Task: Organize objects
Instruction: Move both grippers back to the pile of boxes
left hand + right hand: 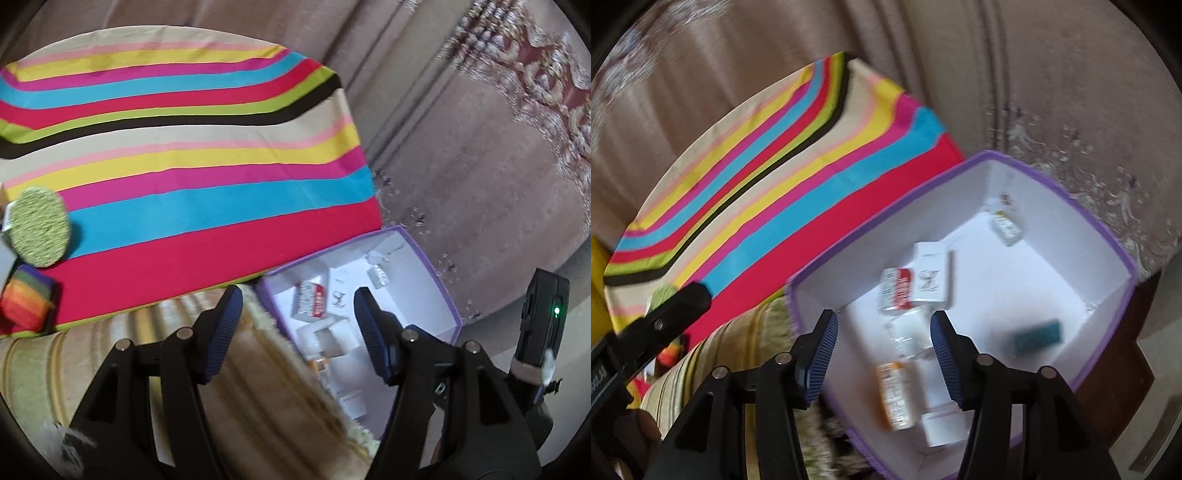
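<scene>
A purple-rimmed box (406, 295) (960, 206) with a white inside stands on the carpet beside a striped cloth (184, 166) (775, 177). Several small items lie in it: a red-and-white pack (310, 301) (895, 291), a white carton (931, 277), an orange-labelled pack (895, 395), a teal piece (1036, 336) and a small packet (1008, 225). My left gripper (297, 299) hangs open over the box's near corner, with nothing between its fingers. My right gripper (884, 319) is open above the box and grips nothing. A green round pad (38, 225) and a rainbow block (27, 299) rest on the cloth's left edge.
A beige ribbed cushion edge (110, 332) lies under both grippers, next to the box. Patterned carpet (480, 166) stretches beyond the cloth and box. The other gripper's body shows at the right edge of the left wrist view and at the left edge of the right wrist view.
</scene>
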Motion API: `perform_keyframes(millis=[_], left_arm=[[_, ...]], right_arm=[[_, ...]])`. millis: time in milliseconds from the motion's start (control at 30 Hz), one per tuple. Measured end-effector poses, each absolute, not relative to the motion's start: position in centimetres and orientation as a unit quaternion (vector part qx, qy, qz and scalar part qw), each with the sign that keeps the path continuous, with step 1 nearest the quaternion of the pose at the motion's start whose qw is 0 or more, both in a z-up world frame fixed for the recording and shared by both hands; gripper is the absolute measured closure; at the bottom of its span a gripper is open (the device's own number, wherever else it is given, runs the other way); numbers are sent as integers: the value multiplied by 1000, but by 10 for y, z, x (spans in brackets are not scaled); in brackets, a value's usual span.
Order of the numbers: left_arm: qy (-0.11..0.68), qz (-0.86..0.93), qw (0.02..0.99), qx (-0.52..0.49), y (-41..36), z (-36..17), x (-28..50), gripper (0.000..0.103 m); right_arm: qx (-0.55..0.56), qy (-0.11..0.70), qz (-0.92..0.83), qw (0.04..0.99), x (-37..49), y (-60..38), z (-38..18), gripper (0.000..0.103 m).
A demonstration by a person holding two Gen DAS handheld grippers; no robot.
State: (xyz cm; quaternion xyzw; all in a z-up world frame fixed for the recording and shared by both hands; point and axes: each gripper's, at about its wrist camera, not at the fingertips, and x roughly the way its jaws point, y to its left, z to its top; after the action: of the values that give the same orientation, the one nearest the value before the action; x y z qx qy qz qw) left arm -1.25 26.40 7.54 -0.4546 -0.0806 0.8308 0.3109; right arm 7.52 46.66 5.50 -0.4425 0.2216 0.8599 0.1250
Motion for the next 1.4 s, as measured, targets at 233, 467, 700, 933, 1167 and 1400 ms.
perform_keyframes(millis=[233,467,700,933,1167,1400], left_arm=[[-100,853,258,-442,210,82,-16,37],[-167,852,202,-453,145,71,-19,37],[-202,871,135,-427,75,73,-10,37],[-235,871,85,-423,21,60,-8,46],[-254,868,43,-425,-10,51,-19,48],[-256,862,21,-437,-28,39,-39,48]], right_arm=[[-457,180,867,85,57,423,61,49],[-460,161,870,67,45,402,64,47],[-467,140,872,38,27,374,64,46],[-472,107,875,-3,12,333,65,42],[-482,91,871,-30,-3,309,63,41],[-483,87,870,-54,-17,285,62,39]])
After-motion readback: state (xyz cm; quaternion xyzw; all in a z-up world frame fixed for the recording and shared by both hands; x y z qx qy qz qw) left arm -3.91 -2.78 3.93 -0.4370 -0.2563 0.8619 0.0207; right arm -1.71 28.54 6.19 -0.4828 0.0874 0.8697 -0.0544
